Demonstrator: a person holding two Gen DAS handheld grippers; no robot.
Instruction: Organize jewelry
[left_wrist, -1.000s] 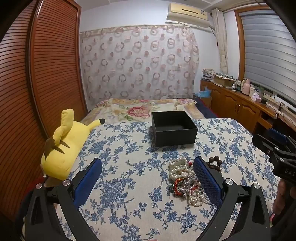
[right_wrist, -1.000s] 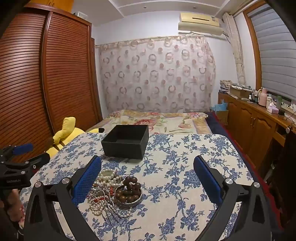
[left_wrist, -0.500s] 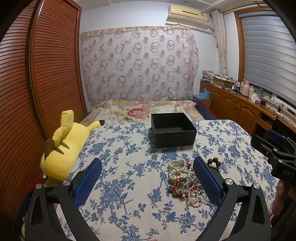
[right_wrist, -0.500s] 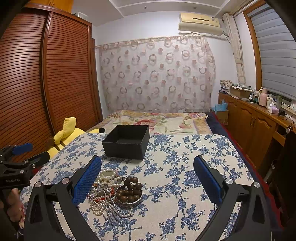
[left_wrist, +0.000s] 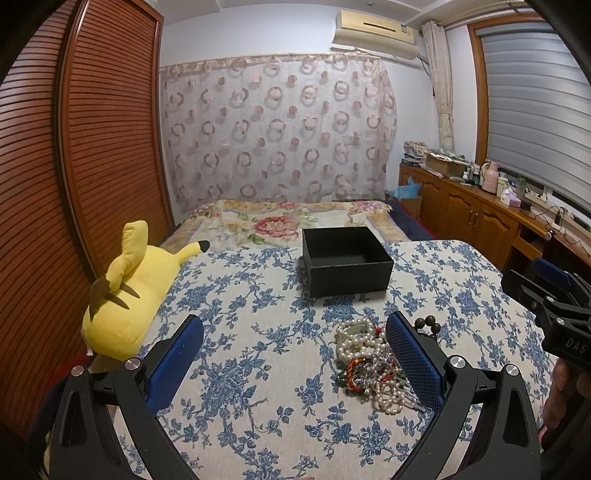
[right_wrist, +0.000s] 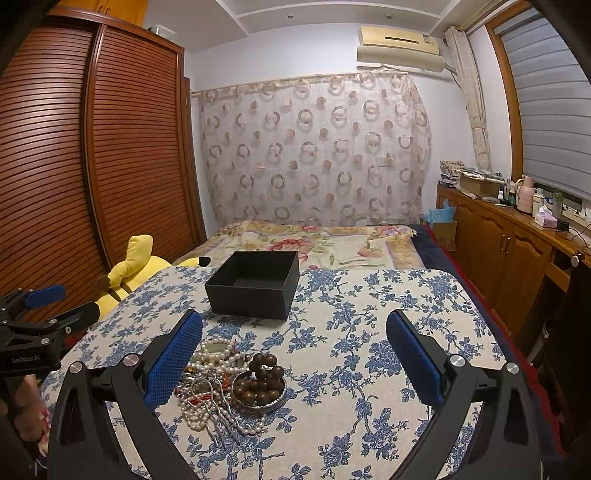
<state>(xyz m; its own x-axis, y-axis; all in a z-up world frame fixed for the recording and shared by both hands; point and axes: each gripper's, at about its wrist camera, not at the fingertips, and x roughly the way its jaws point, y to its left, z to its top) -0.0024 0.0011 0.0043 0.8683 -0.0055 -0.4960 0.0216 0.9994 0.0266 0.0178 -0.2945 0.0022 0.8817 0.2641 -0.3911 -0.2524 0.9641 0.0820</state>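
A heap of jewelry (left_wrist: 364, 363) lies on the blue-flowered tablecloth: pearl strands, red and green cords, thin chains. In the right wrist view the jewelry heap (right_wrist: 210, 384) sits beside a small dish of brown wooden beads (right_wrist: 262, 384). An open, empty black box (left_wrist: 347, 266) stands behind the heap; it also shows in the right wrist view (right_wrist: 255, 284). My left gripper (left_wrist: 295, 354) is open and empty, its right finger beside the heap. My right gripper (right_wrist: 295, 354) is open and empty, its left finger next to the heap.
A yellow plush toy (left_wrist: 129, 302) lies at the table's left edge. A bed (left_wrist: 288, 221) stands behind the table, a wooden wardrobe (left_wrist: 74, 166) on the left, a wooden sideboard (left_wrist: 480, 214) with bottles on the right.
Both grippers have drifted slightly; the heap and box sit a little lower in the left view. Nothing was taken hold of.
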